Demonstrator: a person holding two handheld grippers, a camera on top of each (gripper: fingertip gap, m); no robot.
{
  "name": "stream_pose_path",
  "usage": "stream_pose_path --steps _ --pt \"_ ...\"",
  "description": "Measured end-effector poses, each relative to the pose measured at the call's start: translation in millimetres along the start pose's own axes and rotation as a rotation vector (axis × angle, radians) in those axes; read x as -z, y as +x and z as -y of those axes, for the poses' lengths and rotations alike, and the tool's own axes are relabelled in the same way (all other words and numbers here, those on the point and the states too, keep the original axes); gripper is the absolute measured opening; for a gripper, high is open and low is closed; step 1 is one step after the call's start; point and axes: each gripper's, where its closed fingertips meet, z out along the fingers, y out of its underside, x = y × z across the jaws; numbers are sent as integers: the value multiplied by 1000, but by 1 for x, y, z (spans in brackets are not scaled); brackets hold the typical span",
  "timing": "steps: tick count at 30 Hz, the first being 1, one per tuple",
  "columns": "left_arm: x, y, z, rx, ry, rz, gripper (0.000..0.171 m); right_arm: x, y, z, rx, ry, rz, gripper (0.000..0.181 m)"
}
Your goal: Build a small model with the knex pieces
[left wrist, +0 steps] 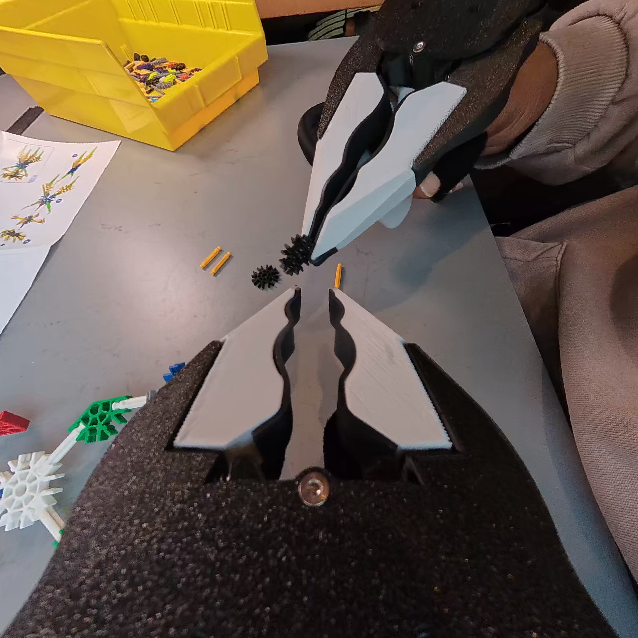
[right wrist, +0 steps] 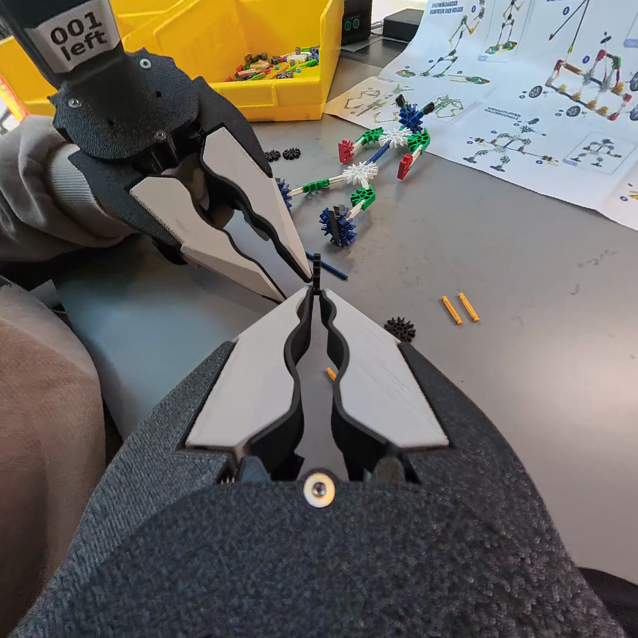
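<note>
Tongs in my right hand pinch a black spiky plastic connector disc edge-on, just beyond my empty, part-open left tongs.

two close, downward wrist views facing each other across one grey table

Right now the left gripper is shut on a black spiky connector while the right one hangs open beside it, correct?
Sides swapped. The right gripper is shut on the black spiky connector; the left gripper is open and empty beside it. The left wrist view shows both.
</note>
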Motion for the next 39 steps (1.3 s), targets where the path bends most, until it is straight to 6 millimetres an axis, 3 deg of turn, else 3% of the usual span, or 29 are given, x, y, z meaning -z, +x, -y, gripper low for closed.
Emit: stream_pose_path --steps 4,9,17,23,32,36,39 --pt "-1 2 0 -13 -2 5 16 -4 -4 0 -67 -1 16 2" --pt "-2 3 0 30 8 -29 20 -5 -5 1 -25 -2 -2 2" --pt "13 -6 23 407 188 -174 20 -1 1 2 86 6 -77 2" --pt "11 -13 23 560 210 -170 20 -8 -3 5 176 8 -175 2" --pt "9 -13 16 572 172 -163 15 -13 -8 0 240 -36 -247 4" --pt "10 2 10 449 103 -262 12 -9 -21 -10 276 -61 -127 4" --pt "8 13 6 317 61 -276 5 -4 -21 -20 276 -106 -85 4"
